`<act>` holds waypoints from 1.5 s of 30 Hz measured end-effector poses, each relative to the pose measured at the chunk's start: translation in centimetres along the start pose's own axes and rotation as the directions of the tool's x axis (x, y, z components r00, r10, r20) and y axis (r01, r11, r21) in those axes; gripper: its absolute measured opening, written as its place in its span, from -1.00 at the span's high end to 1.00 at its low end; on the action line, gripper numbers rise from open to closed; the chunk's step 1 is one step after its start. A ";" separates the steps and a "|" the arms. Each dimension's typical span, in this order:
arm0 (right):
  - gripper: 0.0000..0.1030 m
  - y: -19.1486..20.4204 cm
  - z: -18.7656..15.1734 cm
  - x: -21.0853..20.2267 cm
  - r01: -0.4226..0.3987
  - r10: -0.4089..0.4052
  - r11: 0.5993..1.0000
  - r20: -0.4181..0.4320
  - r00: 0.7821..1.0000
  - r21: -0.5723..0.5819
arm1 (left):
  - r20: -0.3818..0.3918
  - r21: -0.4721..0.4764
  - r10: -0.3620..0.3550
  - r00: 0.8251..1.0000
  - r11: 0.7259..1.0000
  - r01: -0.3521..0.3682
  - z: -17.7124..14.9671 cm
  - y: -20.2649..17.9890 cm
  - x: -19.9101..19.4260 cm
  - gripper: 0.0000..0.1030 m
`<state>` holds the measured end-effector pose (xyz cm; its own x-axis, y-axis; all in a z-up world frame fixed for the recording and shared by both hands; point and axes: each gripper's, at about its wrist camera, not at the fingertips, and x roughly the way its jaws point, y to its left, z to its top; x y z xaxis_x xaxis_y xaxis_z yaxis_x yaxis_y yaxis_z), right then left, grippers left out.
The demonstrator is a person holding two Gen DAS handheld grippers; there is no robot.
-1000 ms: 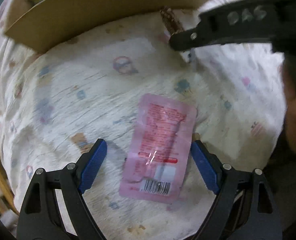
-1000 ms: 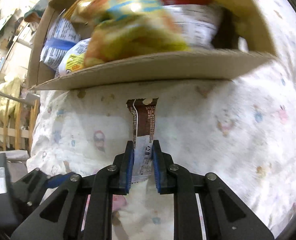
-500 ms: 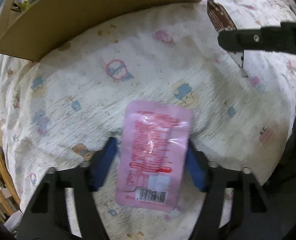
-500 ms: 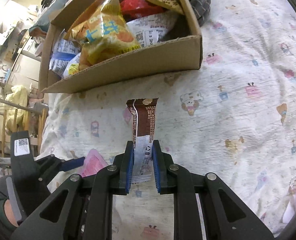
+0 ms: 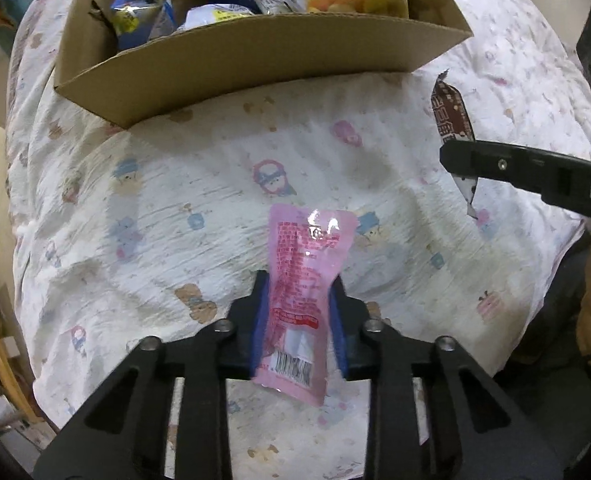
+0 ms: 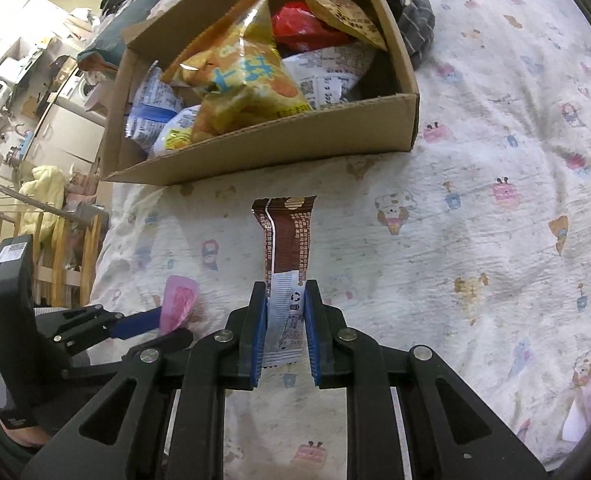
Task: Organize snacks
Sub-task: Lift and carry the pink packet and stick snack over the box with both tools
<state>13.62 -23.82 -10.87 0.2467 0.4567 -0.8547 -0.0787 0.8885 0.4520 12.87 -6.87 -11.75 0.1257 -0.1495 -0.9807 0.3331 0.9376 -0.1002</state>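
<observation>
**Both grippers hold a snack beside the box**

Since a second ago the left gripper (image 5: 298, 316) has gone from wide open around the flat pink packet (image 5: 301, 280) to gripping it.

Left wrist view: its blue pads are closing onto one glossy pink packet with red print and a barcode, pinched at its lower half. Beyond it stands one cardboard box (image 5: 255, 64), stuffed with crinkly foil bags. At the right edge, the right gripper (image 5: 455, 160) carries one brown wrapper (image 5: 449, 112).

Right wrist view: the right gripper (image 6: 284, 332) is clamped tight on the wrapper's white end, the brown wrapper (image 6: 289, 236) standing up towards the box (image 6: 279, 148). A wrinkled white bedsheet (image 6: 475, 248) printed with small cartoon animals covers everything; cluttered furniture shows beyond its left edge.
</observation>
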 end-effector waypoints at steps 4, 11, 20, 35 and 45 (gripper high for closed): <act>0.64 0.5 -0.1 -1.0 -0.004 0.005 1.000 0.014 1.000 -0.005 | 0.012 -0.005 0.007 1.000 1.000 -0.007 -0.3 -0.3 0.0 0.66; 0.64 1.3 -0.3 -3.0 -0.020 0.021 1.000 0.049 0.999 -0.021 | 0.046 -0.054 0.007 0.999 0.999 -0.004 -1.0 0.2 -0.9 0.67; 0.64 3.0 0.2 -7.3 -0.057 0.065 0.997 0.147 0.987 -0.059 | 0.273 -0.157 0.041 0.961 0.988 0.003 -1.2 1.8 -8.6 0.67; 0.64 4.6 7.9 -10.4 -0.104 0.128 0.990 0.290 0.948 -0.098 | 0.460 -0.216 0.083 0.884 0.976 0.020 6.9 5.9 -17.1 0.67; 0.64 3.6 12.5 -7.3 -0.138 0.152 0.988 0.297 0.943 -0.066 | 0.453 -0.209 0.114 0.884 0.978 -0.018 12.2 5.7 -13.0 0.67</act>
<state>23.64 -24.48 0.15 0.5077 0.5522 -0.6613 -0.1753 0.8177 0.5483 24.50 -3.37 2.51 0.5728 -0.1679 -0.8023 0.1276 0.9851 -0.1151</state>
